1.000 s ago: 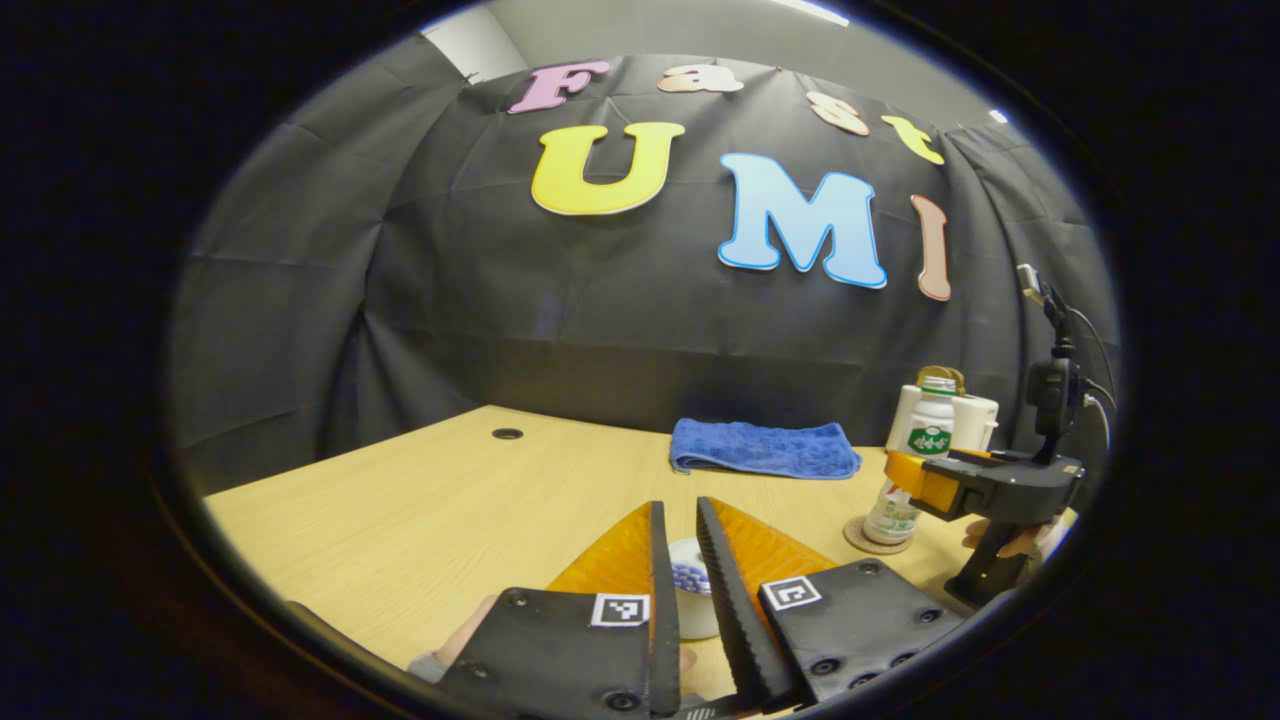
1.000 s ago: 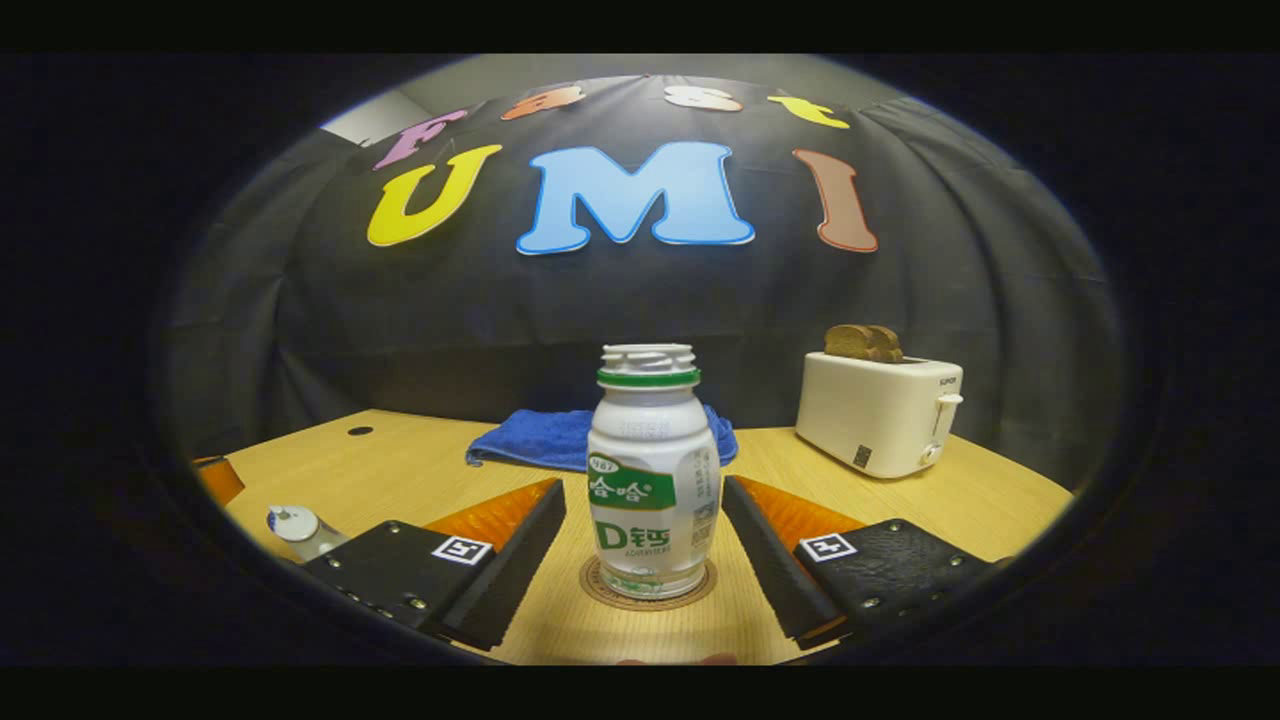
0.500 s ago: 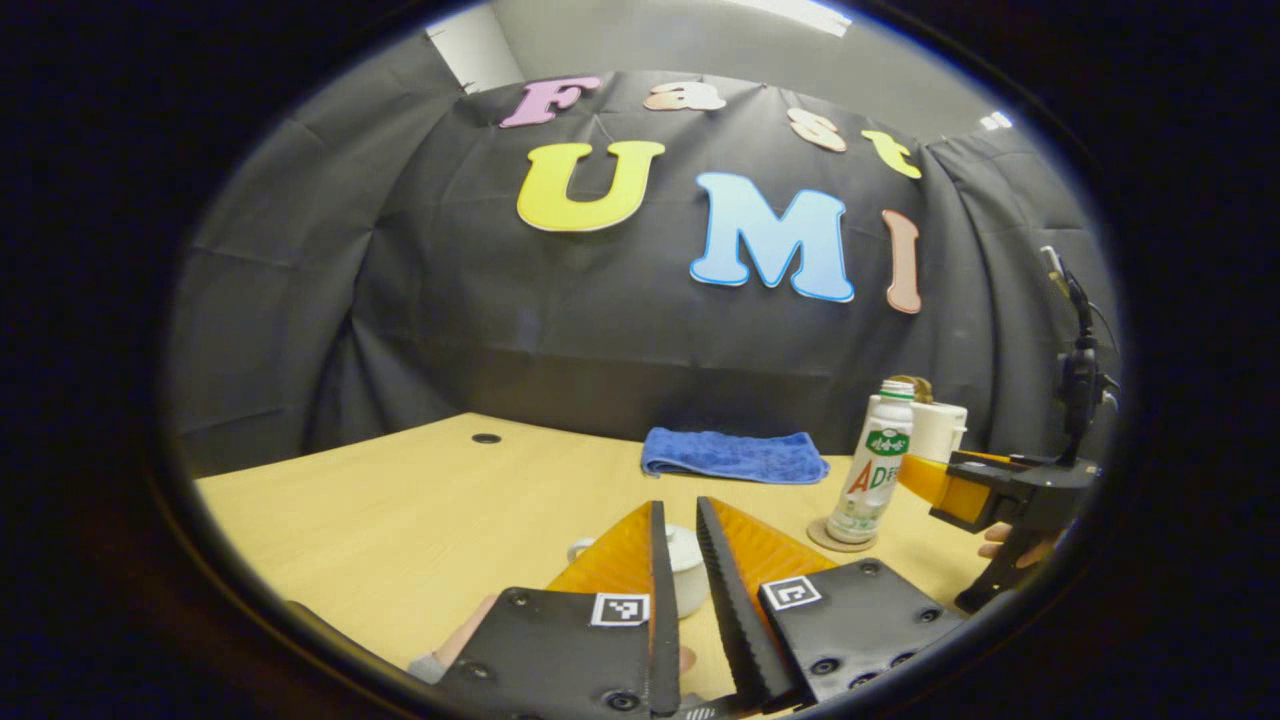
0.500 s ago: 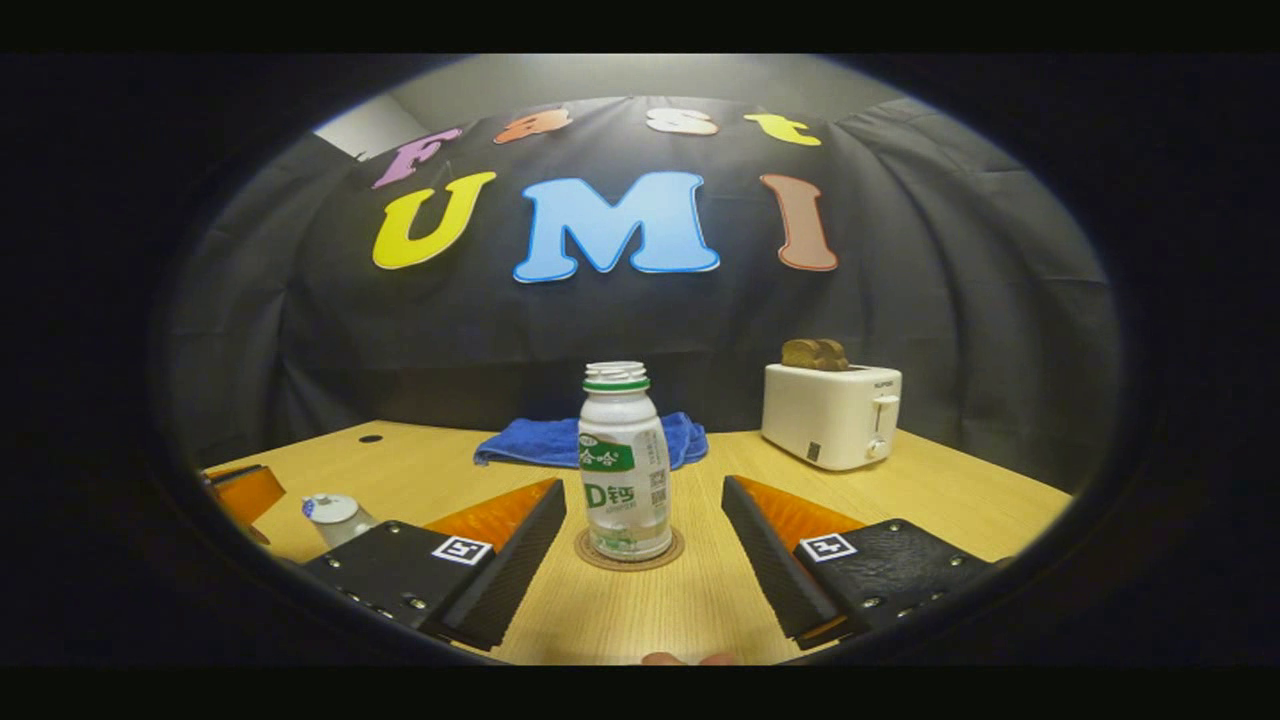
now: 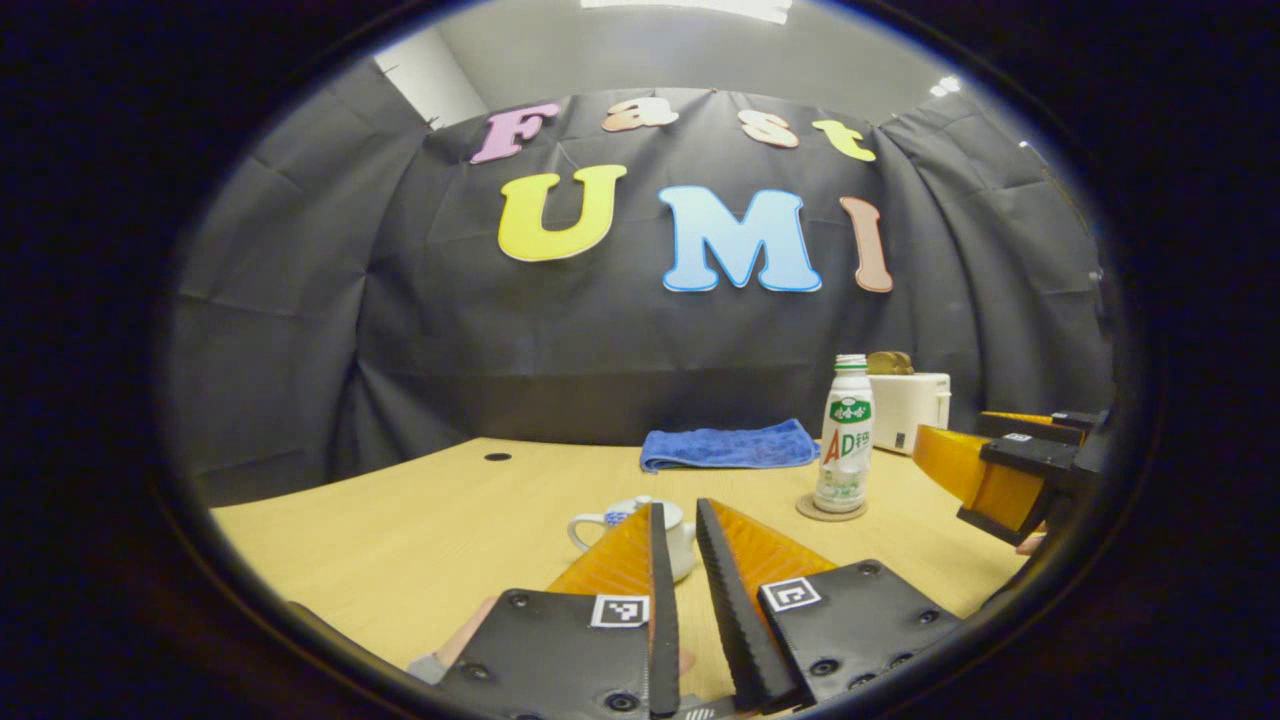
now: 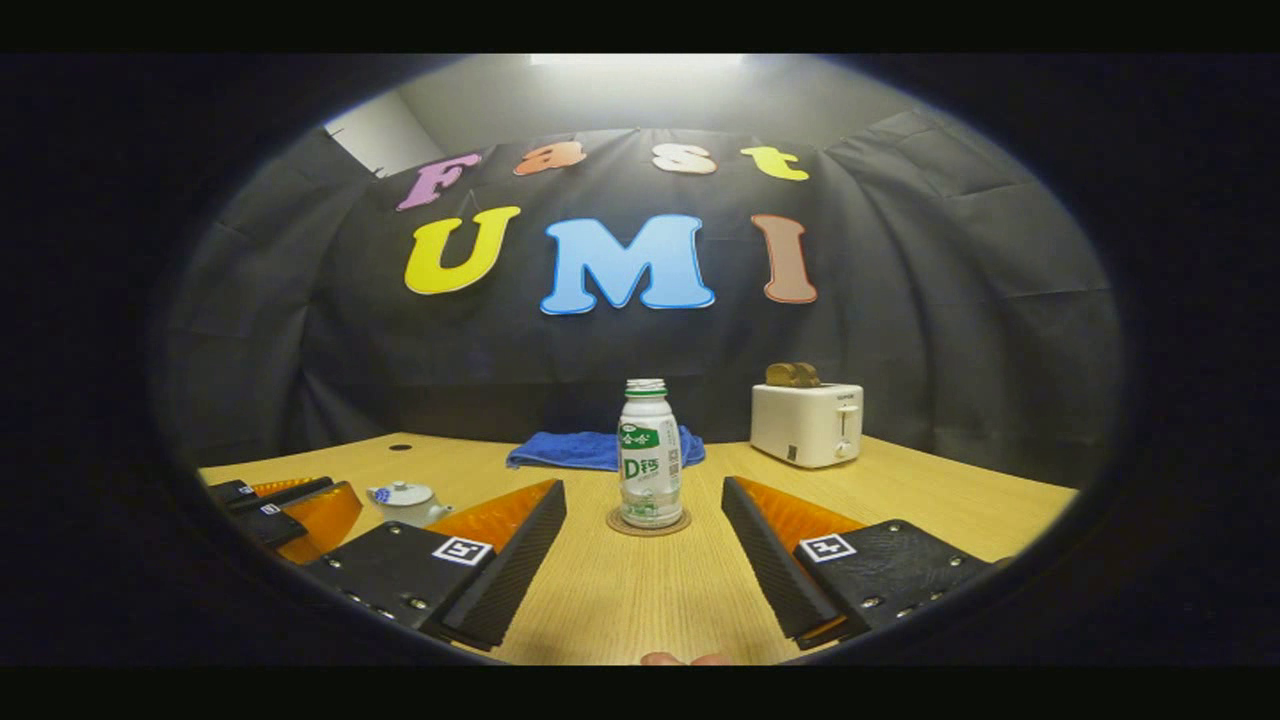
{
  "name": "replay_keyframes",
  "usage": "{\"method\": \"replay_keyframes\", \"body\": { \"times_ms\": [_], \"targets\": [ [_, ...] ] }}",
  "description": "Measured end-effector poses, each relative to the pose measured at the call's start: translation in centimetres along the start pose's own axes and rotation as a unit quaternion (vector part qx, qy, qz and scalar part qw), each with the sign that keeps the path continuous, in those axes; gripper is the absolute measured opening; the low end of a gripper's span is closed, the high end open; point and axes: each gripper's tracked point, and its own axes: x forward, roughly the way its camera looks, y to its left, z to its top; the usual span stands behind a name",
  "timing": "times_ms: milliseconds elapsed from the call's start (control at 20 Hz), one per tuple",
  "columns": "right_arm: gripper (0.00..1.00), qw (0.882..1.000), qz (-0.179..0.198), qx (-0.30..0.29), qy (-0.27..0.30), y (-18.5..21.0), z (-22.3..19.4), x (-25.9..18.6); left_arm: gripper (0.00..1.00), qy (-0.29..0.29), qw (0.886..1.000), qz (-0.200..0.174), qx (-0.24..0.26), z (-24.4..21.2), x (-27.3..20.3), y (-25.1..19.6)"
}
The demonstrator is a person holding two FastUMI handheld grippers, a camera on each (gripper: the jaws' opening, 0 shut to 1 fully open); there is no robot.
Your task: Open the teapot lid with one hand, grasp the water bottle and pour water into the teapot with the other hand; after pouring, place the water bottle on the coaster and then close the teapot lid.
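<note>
The white teapot (image 5: 625, 525) with blue markings stands on the wooden table with its lid on, just past my left gripper (image 5: 677, 503), partly hidden by the left finger. That gripper's fingers are nearly together with nothing between them. The white water bottle (image 6: 650, 465), uncapped, stands upright on the round coaster (image 6: 648, 523), well ahead of my right gripper (image 6: 643, 485), which is open and holds nothing. The bottle (image 5: 845, 433) also appears in the left gripper view, right of the teapot, with the right gripper (image 5: 1000, 470) beside it. The teapot (image 6: 405, 500) and left gripper (image 6: 290, 500) sit at the left of the right gripper view.
A folded blue towel (image 6: 590, 450) lies at the back of the table (image 6: 640, 600) behind the bottle. A white toaster (image 6: 808, 422) with bread in it stands at the back right. A cable hole (image 5: 497, 457) is at the back left.
Both grippers have drawn back toward the table's front; the teapot and the bottle look smaller and farther. The bottle stays on the coaster and the lid stays on the teapot.
</note>
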Motion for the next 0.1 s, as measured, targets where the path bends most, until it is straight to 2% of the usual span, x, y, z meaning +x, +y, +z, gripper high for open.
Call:
{"method": "replay_keyframes", "body": {
  "times_ms": [100],
  "targets": [
    [0.96,1.000,-0.001,0.007,0.003,-0.05,-0.43,-0.46,0.27,-0.003,1.000,0.005,-0.006,0.02,0.20,0.23]
  ]
}}
